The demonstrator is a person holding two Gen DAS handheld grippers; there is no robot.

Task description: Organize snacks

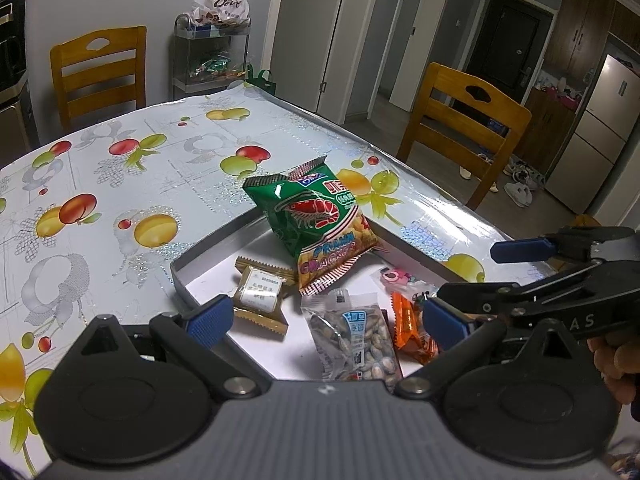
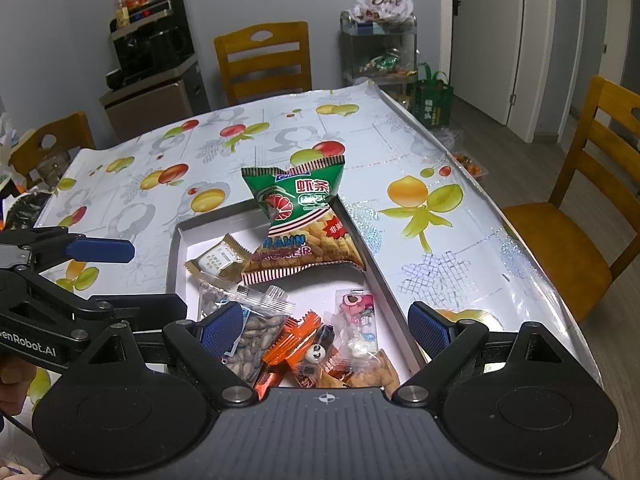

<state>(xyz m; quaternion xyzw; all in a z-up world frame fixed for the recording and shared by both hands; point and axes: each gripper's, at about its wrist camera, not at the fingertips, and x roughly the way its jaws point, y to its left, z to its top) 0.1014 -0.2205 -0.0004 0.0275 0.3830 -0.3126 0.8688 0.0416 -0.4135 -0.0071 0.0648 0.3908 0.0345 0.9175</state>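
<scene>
Snacks sit gathered in the shallow grey-walled tray with a white floor point(image 2: 175, 256), so you look close to done, as far as these views show. Your green prawn cracker bag with a red shrimp print point(image 1: 318, 220) leans across the tray's far rim, half out; that one likely wants settling flat. Inside lie a gold-edged wafer packet with a white label point(image 1: 260, 296), a clear bag of striped seeds point(image 2: 252, 328), orange foil candy wrappers point(image 2: 298, 340) and a small pink cartoon-print sachet point(image 2: 358, 312), loosely heaped toward the near end. Nothing edible shows loose on the fruit-patterned bench point(image 1: 120, 184).

Your left tool point(image 1: 326, 322) hovers over the tray with its blue pads spread apart, holding nothing. Your right tool point(image 2: 326, 326) does likewise, pads wide and empty above the heap.
</scene>
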